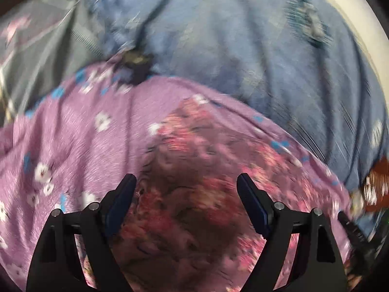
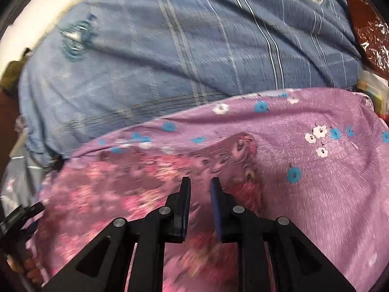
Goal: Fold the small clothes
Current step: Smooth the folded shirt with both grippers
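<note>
Garment [image 1: 194,206] blurred, edges unclear | left hand-held gripper [image 1: 187,185] wide, empty | right hand-held gripper [image 2: 200,187] narrowly parted, empty

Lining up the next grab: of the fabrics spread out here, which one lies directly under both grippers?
The dark pink floral cloth, busy red-pink print, lying on the lilac blanket with scattered blue and white flowers. The blue striped sheet lies further off.
</note>
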The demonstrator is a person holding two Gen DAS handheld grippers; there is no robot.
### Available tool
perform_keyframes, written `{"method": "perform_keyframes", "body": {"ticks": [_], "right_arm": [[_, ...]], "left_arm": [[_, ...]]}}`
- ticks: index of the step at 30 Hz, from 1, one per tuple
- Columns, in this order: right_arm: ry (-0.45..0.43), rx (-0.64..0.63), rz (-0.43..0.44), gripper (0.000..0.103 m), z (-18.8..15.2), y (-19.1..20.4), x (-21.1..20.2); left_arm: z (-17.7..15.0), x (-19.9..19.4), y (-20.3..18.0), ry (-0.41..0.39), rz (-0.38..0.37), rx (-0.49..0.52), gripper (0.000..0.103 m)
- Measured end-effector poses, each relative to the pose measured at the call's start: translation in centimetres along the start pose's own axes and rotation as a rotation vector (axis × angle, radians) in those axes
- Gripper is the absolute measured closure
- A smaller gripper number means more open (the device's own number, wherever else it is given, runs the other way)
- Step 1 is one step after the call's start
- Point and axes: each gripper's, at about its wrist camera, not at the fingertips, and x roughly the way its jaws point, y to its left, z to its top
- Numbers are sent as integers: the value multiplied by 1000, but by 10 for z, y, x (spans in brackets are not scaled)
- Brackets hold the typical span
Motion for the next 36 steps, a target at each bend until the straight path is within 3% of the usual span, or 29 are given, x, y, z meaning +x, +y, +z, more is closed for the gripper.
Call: {"method": "perform_keyframes", "body": {"ticks": [3, 6, 8, 11, 13, 18, 23, 25, 27, 29, 31, 36], "right_arm": [[-7, 14, 52, 80, -15, 5, -25], [47, 32, 87, 80, -50, 15, -33], [92, 19, 91, 80, -66, 23, -28], [186, -5, 35, 81, -86, 31, -6], [152, -35, 18, 80, -90, 34, -2], [155, 48, 67, 77, -82, 23, -9], [80, 23, 121, 77, -77, 31, -26], [103, 34, 158, 77, -80, 37, -22], [145, 17, 185, 77, -86, 49, -14], [172, -36, 151, 77, -94, 62, -6], [181, -113, 95, 77, -103, 74, -1], [91, -227, 6, 77, -111, 88, -25]], "left_arm": [[-13, -4, -23, 13, -11, 120, 19], [-26, 1, -30, 62, -22, 156, 18], [-37, 12, -29, 134, -28, 158, 18], [-48, 21, -37, 122, 61, 264, 18], [-51, 18, -46, 118, 95, 317, 18], [-38, -11, -23, 62, 12, 170, 18], [-40, -42, 7, -18, 53, 44, 18], [-53, -42, 16, -6, 97, 22, 18], [-68, -28, 26, 65, 151, 19, 18], [-74, -17, 30, 98, 172, 20, 18], [-75, -22, 21, 78, 201, 60, 18], [-87, -49, 6, -29, 211, 93, 18]]}}
